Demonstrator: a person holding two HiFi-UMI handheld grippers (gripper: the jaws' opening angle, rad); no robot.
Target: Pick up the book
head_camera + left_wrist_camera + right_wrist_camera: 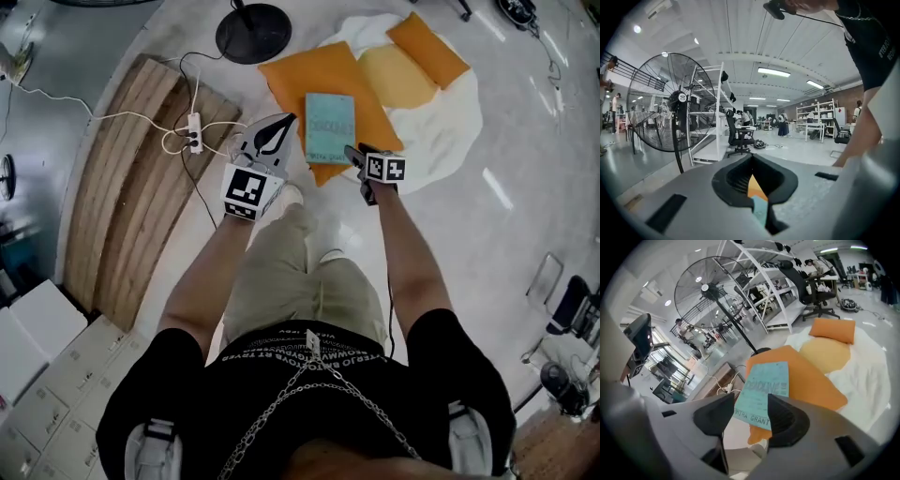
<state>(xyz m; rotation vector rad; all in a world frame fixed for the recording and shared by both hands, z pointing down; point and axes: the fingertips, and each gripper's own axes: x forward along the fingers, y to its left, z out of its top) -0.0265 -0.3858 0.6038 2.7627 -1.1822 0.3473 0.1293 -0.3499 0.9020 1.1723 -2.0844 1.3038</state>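
Observation:
A teal book (329, 127) lies flat on an orange cushion (319, 80) on the floor, its printed cover facing up. My right gripper (352, 152) hovers at the book's lower right corner. In the right gripper view the jaws stand open with the book (764, 390) showing in the gap between them, and the pads are clear of it. My left gripper (284, 122) is just left of the book, shut with nothing in it. In the left gripper view only a sliver of the teal book (760, 211) and the orange cushion (754, 187) shows between the closed jaws.
White bedding (450, 122) holds an orange pillow (427, 49) and a yellow cushion (396, 75). A fan's round base (253, 33) stands beyond the book. A power strip (194, 131) with cables and a wooden board (131, 197) lie to the left. Boxes (47, 356) sit lower left.

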